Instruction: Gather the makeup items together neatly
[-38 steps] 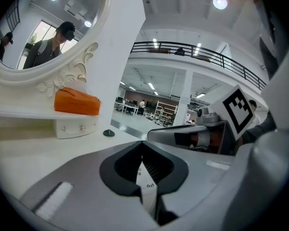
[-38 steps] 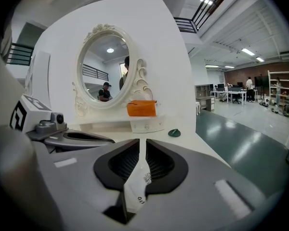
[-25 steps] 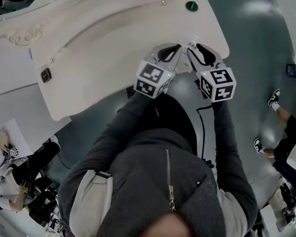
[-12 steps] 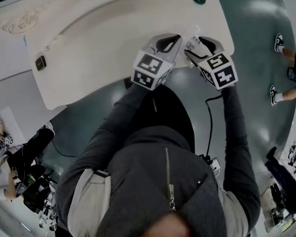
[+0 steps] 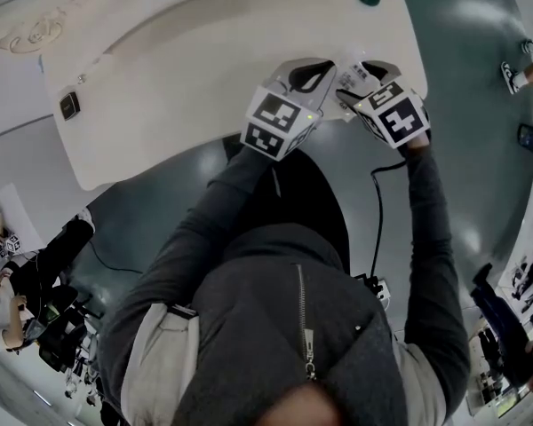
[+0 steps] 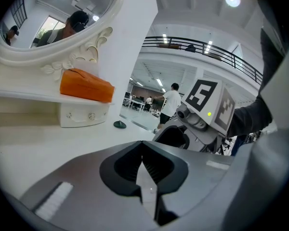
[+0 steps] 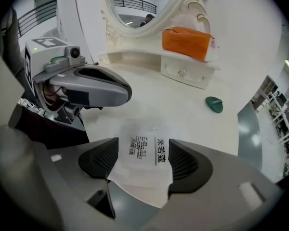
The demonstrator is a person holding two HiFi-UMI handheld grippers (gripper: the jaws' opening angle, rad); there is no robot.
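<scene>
- Right gripper view: shows a flat white sachet (image 7: pixel 142 170) with black print, between the jaws of the right gripper (image 7: pixel 143 149), at the near edge of the dressing table (image 7: pixel 149 95) and seemingly partly over it.
- Right gripper: just been opening, stands wide now, pads beside the sachet but not pressing it.
- Left gripper (image 6: pixel 143 165): closed on nothing, just beside the right one.
- Looks very light, thin and soft; probably smooth film, so bends easily and slides at a small push.
- Best to pinch gently across the short width near the middle, or at the part over the edge.
</scene>
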